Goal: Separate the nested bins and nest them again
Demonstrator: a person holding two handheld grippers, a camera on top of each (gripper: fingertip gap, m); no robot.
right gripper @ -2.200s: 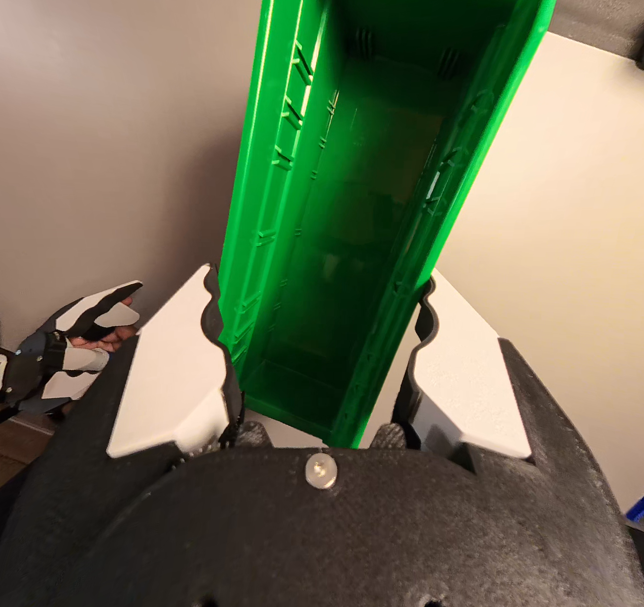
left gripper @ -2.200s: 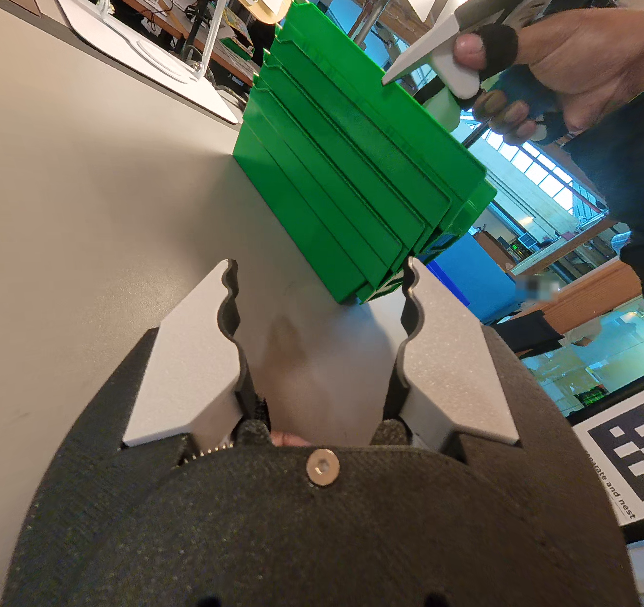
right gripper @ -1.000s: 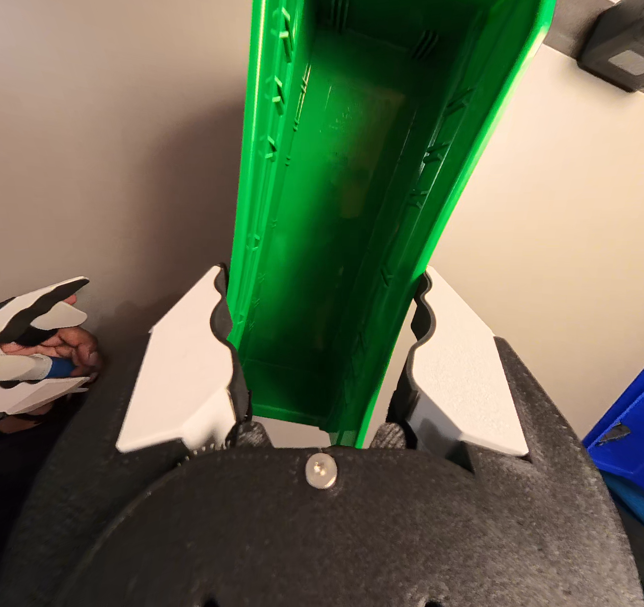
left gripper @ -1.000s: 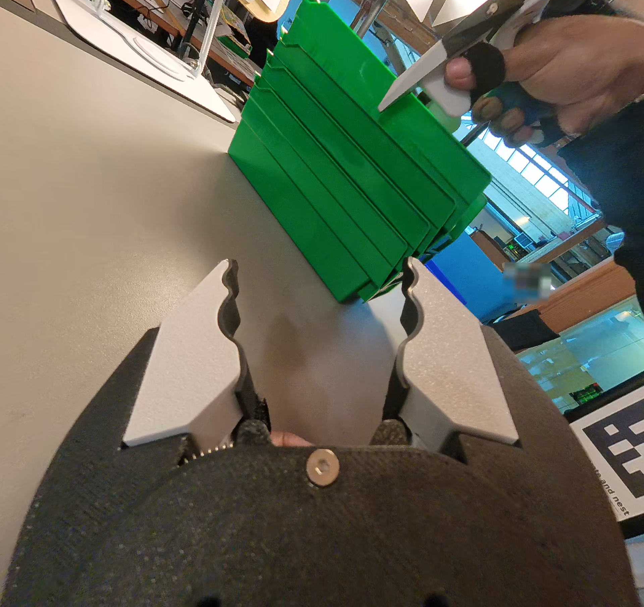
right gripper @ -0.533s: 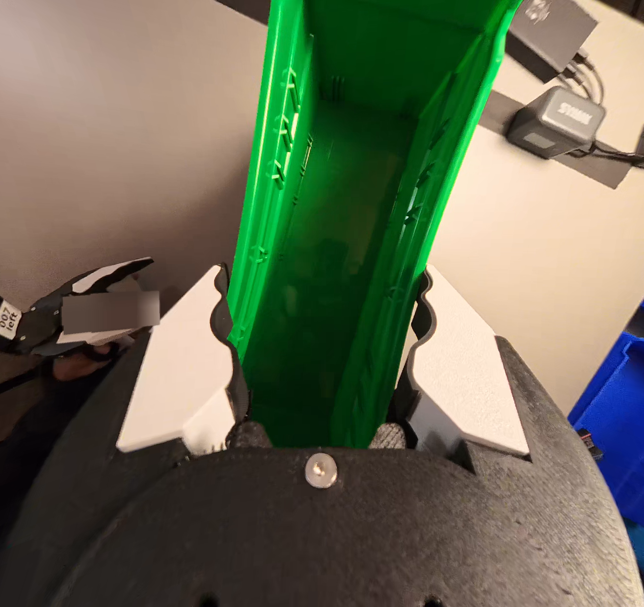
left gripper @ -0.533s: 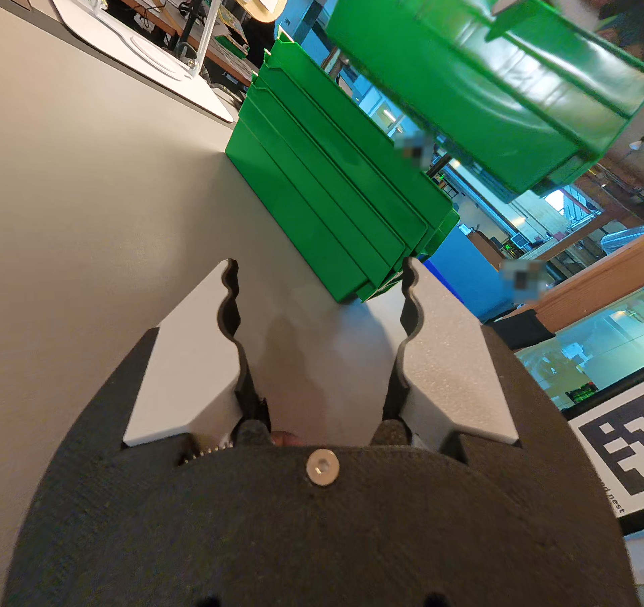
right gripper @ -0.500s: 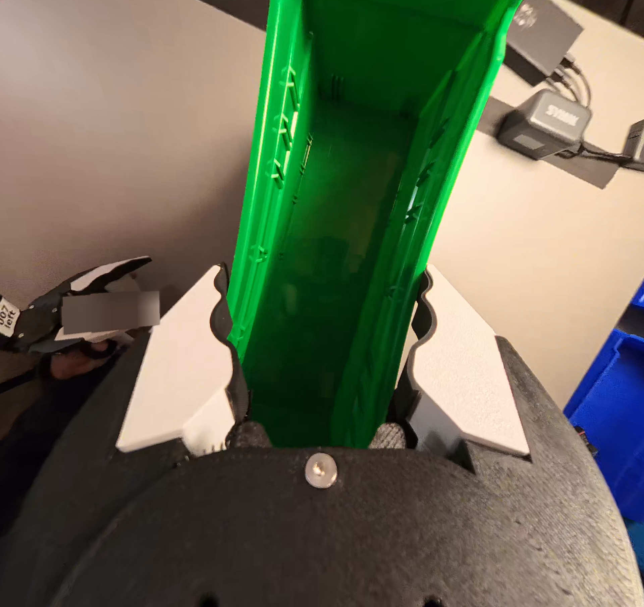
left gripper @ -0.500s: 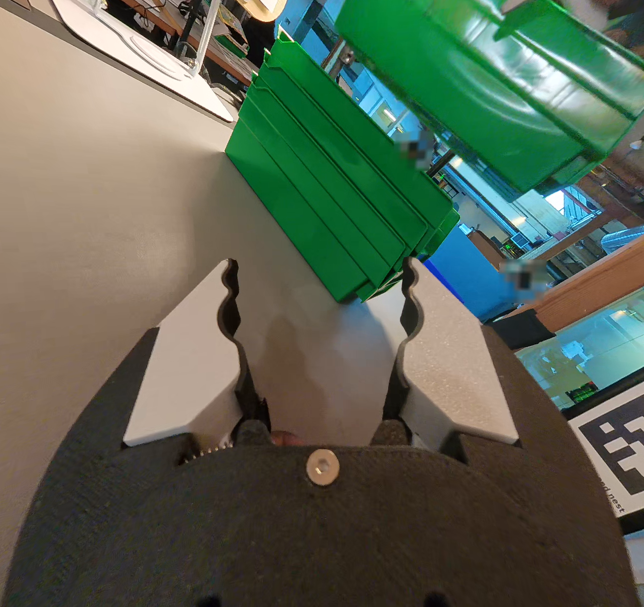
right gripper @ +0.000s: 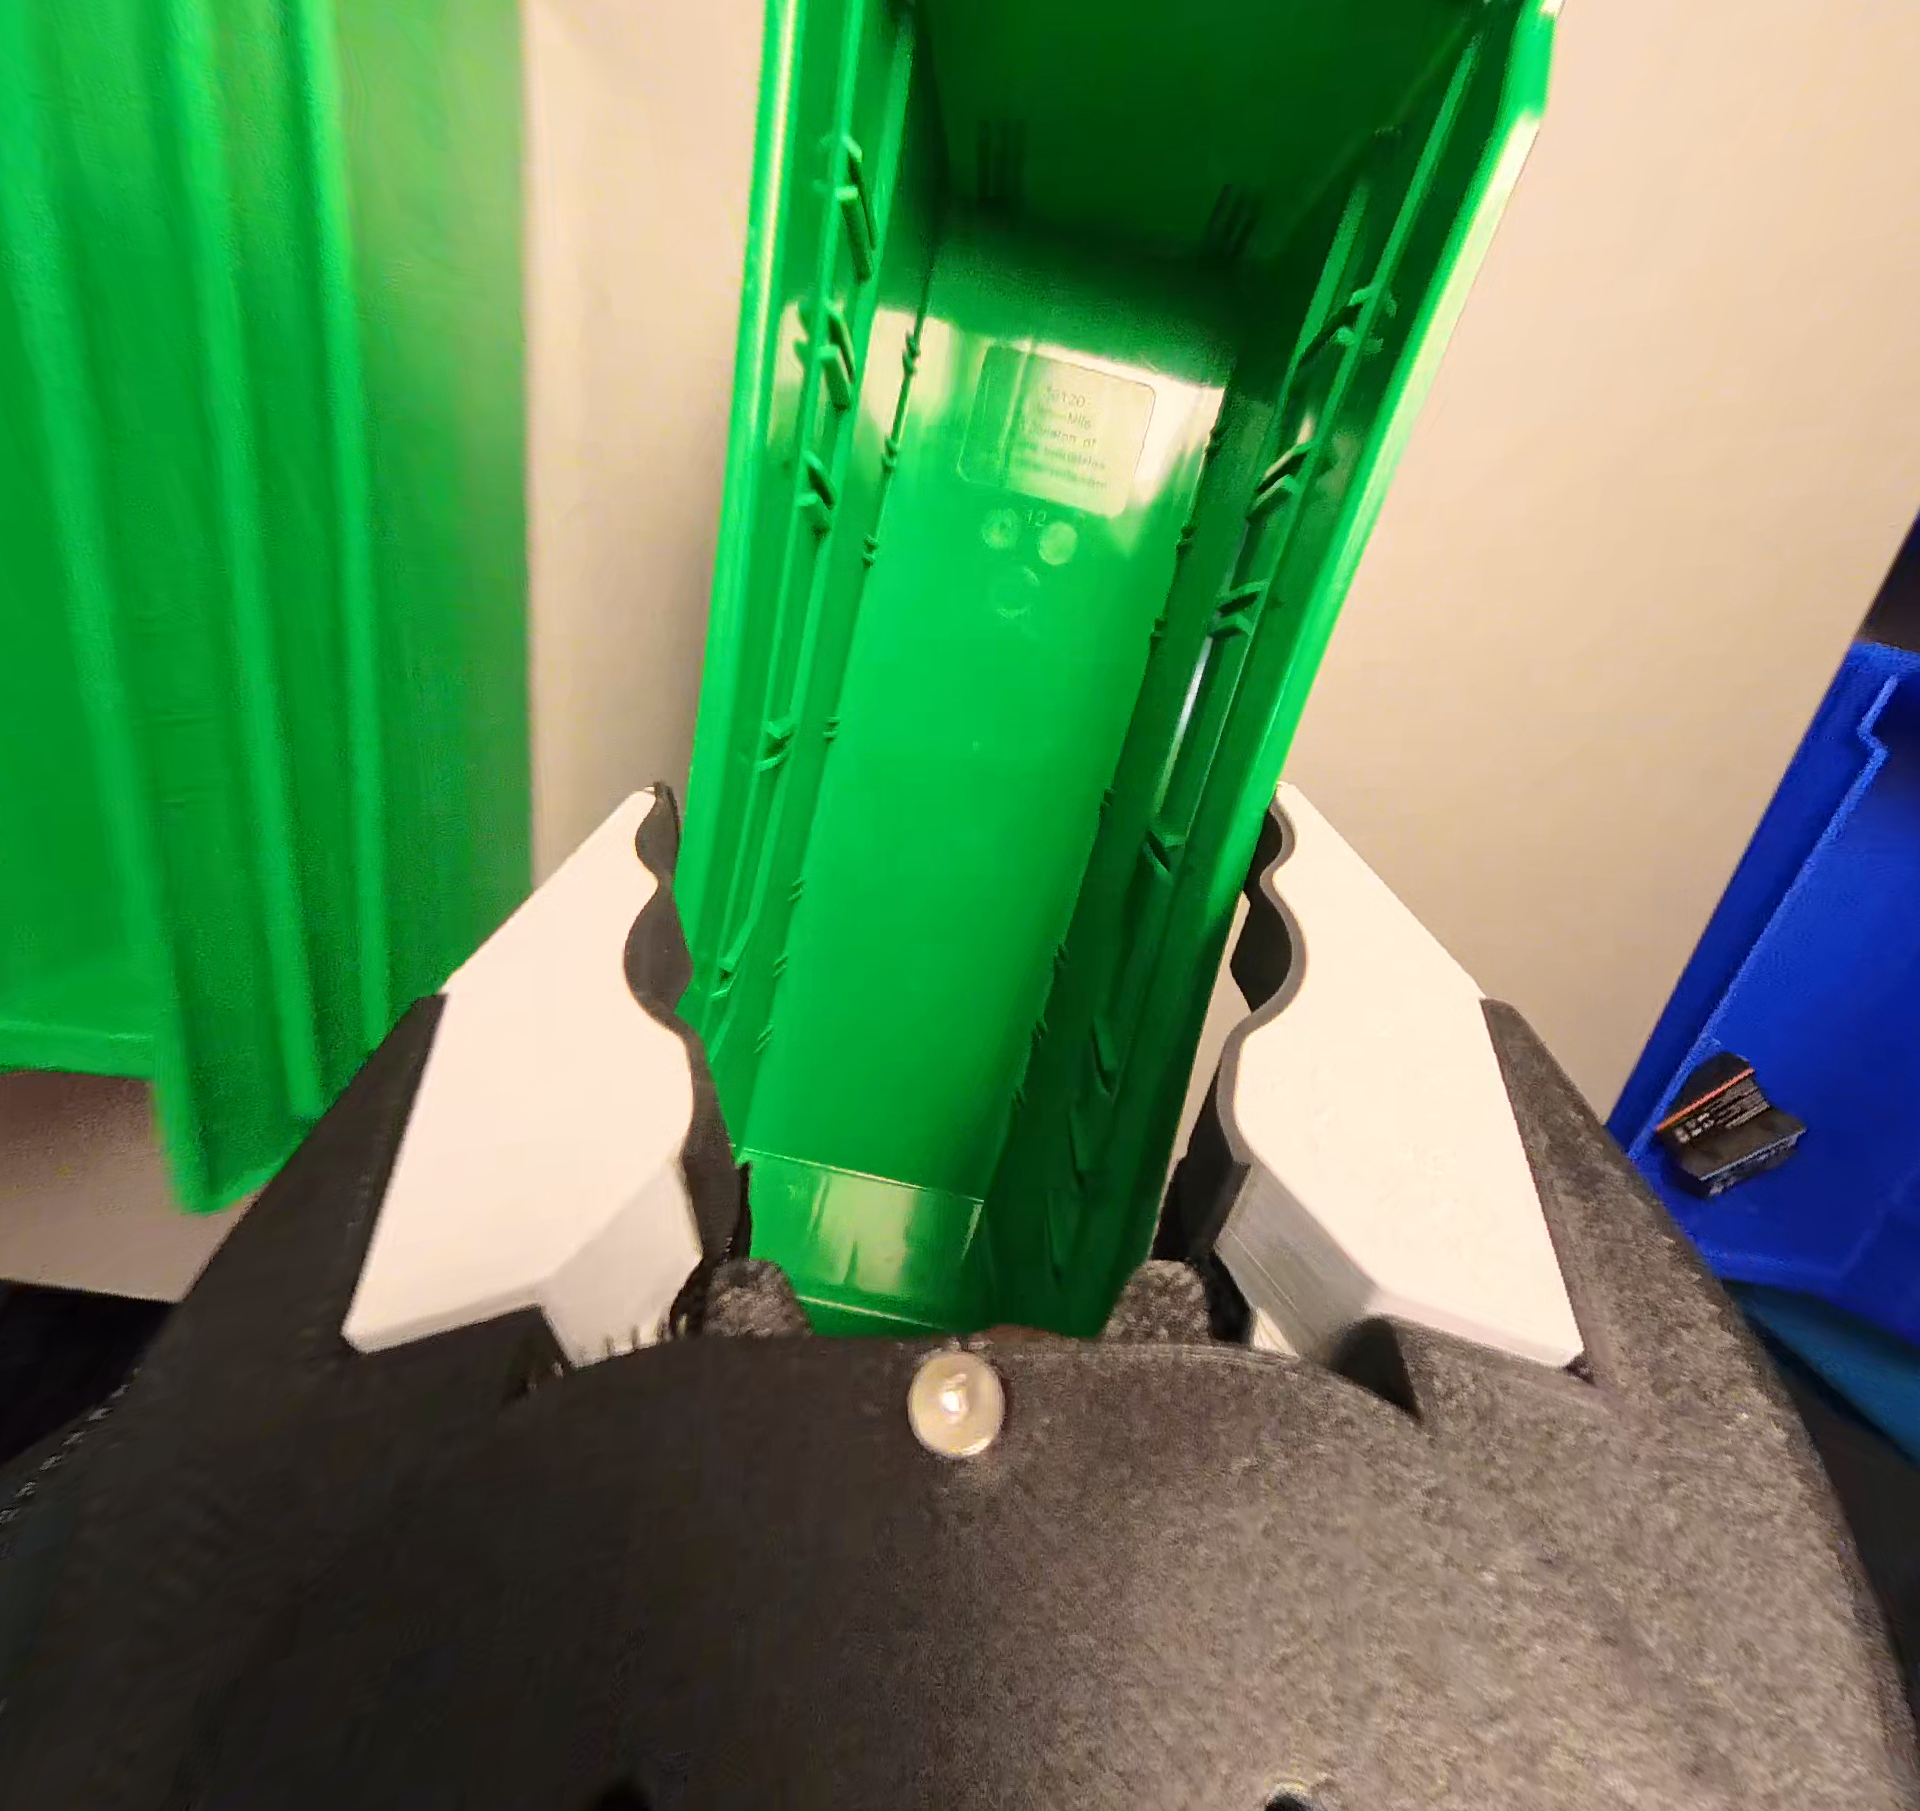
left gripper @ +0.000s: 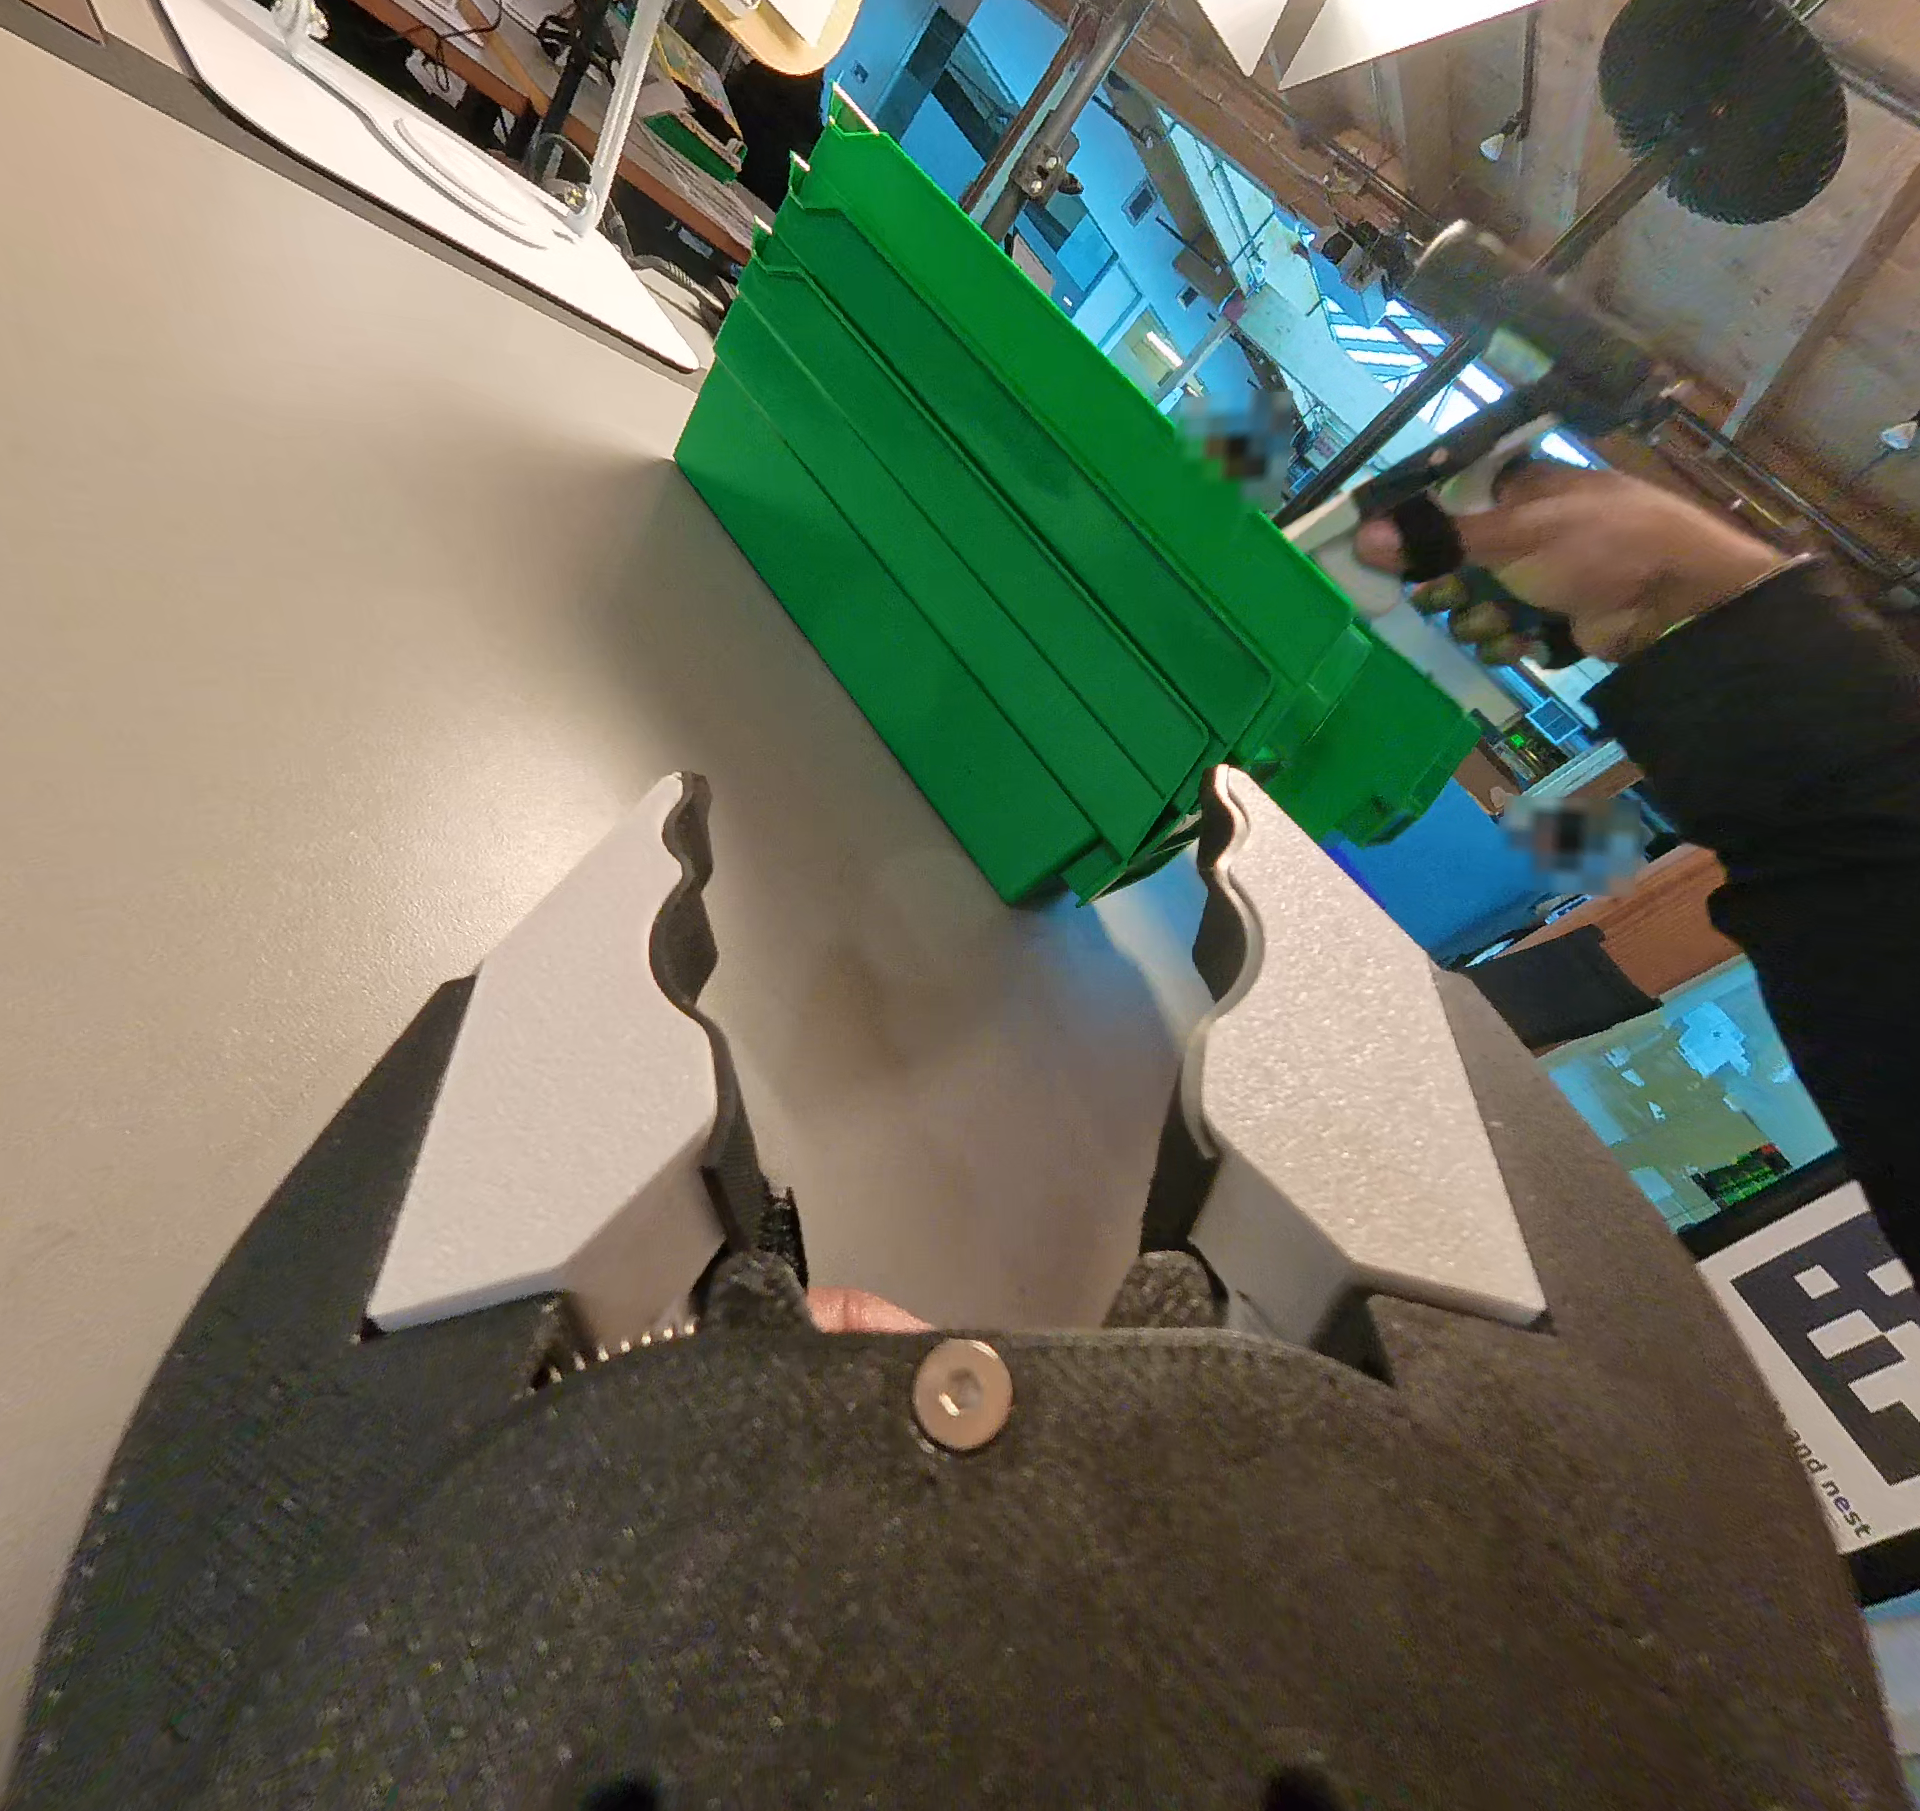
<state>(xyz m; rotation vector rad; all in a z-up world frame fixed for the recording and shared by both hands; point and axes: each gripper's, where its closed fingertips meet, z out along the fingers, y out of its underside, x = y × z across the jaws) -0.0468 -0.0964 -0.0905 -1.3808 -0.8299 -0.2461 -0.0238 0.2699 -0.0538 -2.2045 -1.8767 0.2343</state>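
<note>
A stack of nested green bins (left gripper: 966, 535) stands on the grey table (left gripper: 260, 618) just beyond my left gripper (left gripper: 953, 785). That gripper is open and empty, low over the table. My right gripper (right gripper: 968, 795) is shut on a single green bin (right gripper: 997, 722), with both pads pressed against its long side walls. I look into its open inside. This bin is apart from the stack (right gripper: 239, 514), which is to its left. In the left wrist view, the held bin (left gripper: 1371, 753) shows behind the stack's right end, with the right gripper (left gripper: 1340, 535) above it.
A blue bin (right gripper: 1787, 982) with a small black item (right gripper: 1725, 1127) in it stands to the right of the held bin. A white stand base (left gripper: 416, 172) lies at the table's back edge. A person's hand and dark sleeve (left gripper: 1766, 722) are at the right. A marker sheet (left gripper: 1849, 1346) lies near me.
My right gripper lifted the top green bin off the stack, carried it up and over, and brought it down beside the stack's far side. My left gripper has stayed open and still.
</note>
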